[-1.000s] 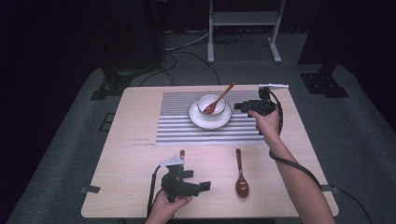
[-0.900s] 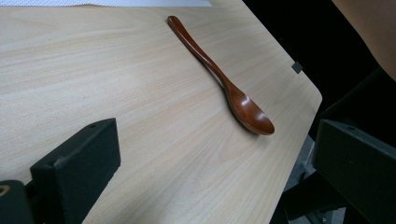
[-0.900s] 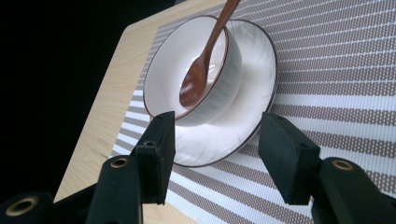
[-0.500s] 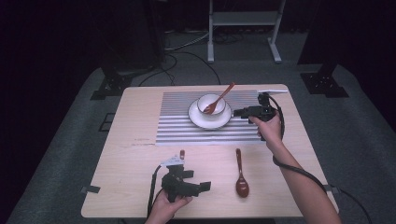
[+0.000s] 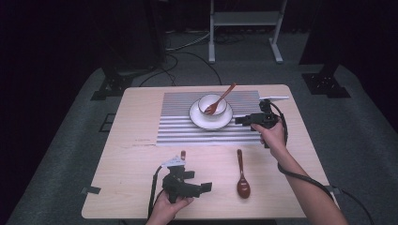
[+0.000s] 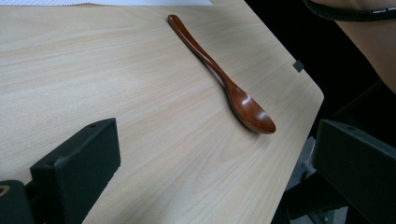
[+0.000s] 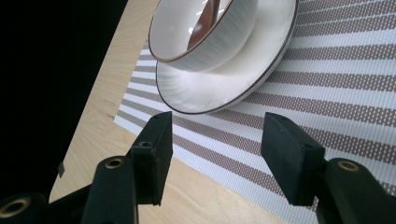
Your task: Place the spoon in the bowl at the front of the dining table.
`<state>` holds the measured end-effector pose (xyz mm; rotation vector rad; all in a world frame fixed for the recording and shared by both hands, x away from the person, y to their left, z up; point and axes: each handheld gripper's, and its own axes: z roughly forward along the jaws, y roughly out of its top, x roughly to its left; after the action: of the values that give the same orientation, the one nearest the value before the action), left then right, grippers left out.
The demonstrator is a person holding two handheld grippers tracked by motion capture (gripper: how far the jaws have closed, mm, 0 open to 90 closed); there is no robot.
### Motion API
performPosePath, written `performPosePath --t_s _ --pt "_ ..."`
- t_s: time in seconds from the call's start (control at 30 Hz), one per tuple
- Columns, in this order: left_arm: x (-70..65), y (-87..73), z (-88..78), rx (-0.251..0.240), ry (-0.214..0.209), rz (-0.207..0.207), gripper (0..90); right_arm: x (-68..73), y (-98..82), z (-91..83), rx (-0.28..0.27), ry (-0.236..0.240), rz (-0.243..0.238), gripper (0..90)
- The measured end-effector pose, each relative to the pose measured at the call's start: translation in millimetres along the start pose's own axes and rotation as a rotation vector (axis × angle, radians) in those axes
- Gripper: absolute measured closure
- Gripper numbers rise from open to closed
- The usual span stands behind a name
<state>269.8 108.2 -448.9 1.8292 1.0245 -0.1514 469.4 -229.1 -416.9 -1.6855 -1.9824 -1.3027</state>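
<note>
Bowl (image 5: 212, 105) on plate (image 5: 210, 117), spoon inside; right gripper (image 5: 240, 120) beside it — jaws wide, empty; left gripper (image 5: 202, 187) likewise, low on desk (image 5: 126, 154).

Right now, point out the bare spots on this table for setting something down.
Free: the light wooden table left of the striped grey placemat, and between the left gripper and dark wooden spoon. Crowded: around the white bowl on its plate, with the right gripper beside it.
</note>
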Motion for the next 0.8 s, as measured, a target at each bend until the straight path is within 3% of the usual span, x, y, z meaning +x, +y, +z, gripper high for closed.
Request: performPosePath --t_s 0.8 --pt "-0.1 -0.7 1.1 0.0 0.002 0.001 0.1 -0.4 -28.1 -2.9 0.059 0.043 -0.021 40.8"
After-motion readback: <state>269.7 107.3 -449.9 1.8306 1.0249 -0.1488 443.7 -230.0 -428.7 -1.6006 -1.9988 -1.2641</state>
